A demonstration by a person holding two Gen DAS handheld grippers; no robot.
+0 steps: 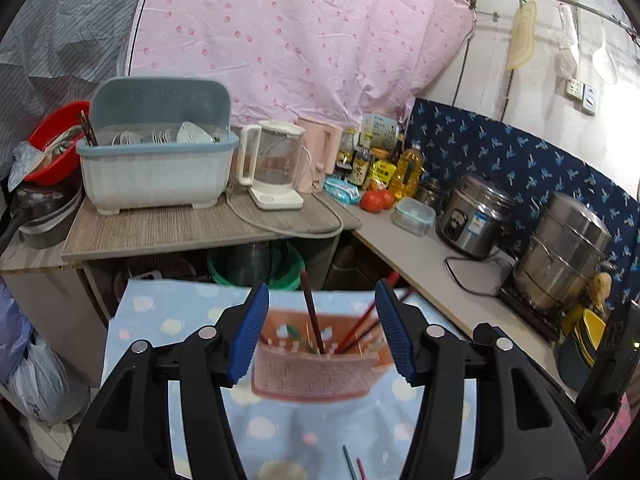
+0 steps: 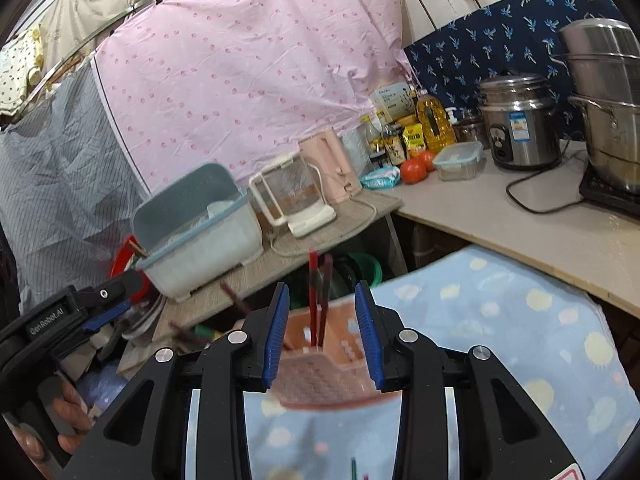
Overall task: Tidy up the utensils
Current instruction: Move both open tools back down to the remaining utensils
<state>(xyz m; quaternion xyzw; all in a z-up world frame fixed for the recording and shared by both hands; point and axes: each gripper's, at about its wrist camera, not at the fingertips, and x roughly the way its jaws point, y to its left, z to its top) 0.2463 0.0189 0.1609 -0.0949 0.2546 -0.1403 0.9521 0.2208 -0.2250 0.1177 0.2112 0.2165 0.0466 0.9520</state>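
A pink perforated utensil holder stands on a blue patterned cloth, with dark red chopsticks upright in it. My left gripper is open, its blue pads on either side of the holder without touching it. In the right wrist view the holder with two red chopsticks sits between the pads of my open right gripper. Loose chopsticks lie on the cloth near the front edge. The left gripper's body shows at left in the right view.
A blue-grey dish rack with bowls, a white kettle and a pink kettle stand on the back counter. Bottles, tomatoes, a rice cooker and a steel pot stand on the right counter.
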